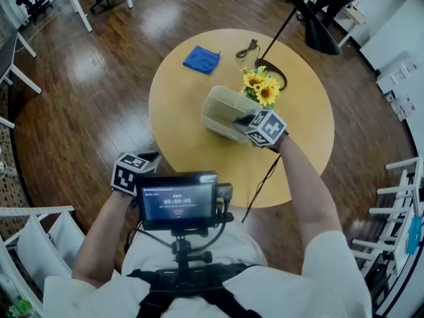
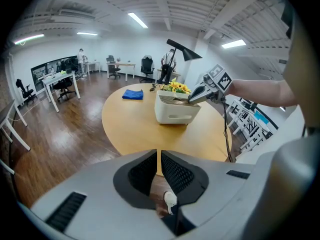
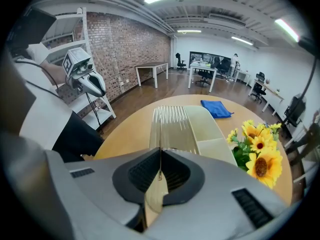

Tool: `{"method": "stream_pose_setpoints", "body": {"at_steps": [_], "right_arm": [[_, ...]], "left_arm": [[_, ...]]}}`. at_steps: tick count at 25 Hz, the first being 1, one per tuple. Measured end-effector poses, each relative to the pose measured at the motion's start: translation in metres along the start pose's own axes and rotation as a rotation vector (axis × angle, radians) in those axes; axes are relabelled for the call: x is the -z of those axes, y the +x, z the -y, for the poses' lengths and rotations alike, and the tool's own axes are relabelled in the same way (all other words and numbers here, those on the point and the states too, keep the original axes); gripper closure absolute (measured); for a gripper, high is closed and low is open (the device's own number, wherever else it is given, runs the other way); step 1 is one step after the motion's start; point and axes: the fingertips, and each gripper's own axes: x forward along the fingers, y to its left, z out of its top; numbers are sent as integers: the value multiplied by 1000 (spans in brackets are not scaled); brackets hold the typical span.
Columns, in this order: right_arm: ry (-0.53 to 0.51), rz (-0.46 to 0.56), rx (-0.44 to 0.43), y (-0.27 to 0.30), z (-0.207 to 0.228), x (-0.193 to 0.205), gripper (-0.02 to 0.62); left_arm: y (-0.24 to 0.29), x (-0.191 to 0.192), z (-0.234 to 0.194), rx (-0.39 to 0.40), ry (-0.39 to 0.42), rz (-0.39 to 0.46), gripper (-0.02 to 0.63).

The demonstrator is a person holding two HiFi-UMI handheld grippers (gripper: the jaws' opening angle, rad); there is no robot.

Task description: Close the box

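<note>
so the box (image 1: 222,114) sits around the middle of the round table (image 1: 179,131), just beside the sunflowers (image 1: 262,88), with a blue cloth (image 1: 201,59) further back. the right gripper (image 3: 160,171) has its jaws pinched tight on the near edge of the ribbed lid (image 3: 172,129) — you can see the thin cream panel running right between the pads.

from the left gripper view the lid looks like it's tilted up on that side instead of lying flat on the box, so i'd say the closing is underway but not finished. what's left is probably lowering it down and letting go.

the left gripper (image 2: 159,171) hangs back off the table edge near the person's body — jaws pretty much together, nothing between them.
</note>
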Motion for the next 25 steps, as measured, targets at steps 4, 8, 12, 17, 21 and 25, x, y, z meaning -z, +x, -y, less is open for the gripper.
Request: {"method": "stream_pose_setpoints", "body": {"at_steps": [4, 8, 12, 17, 21, 25], "right_arm": [[-15, -3, 3, 1, -3, 1, 583], [-21, 5, 17, 1, -4, 2, 581], [-37, -10, 30, -2, -4, 3, 581], [-44, -9, 42, -7, 0, 3, 567], [-37, -18, 50, -9, 3, -4, 546], [-24, 7, 83, -18, 5, -9, 546]], "left_arm": [[1, -3, -1, 4, 2, 3, 578], [2, -4, -1, 9, 8, 5, 578], [2, -5, 1, 16, 10, 4, 578], [3, -3, 2, 19, 11, 4, 578], [-1, -5, -7, 23, 5, 2, 578], [-4, -5, -11, 31, 7, 4, 578]]}}
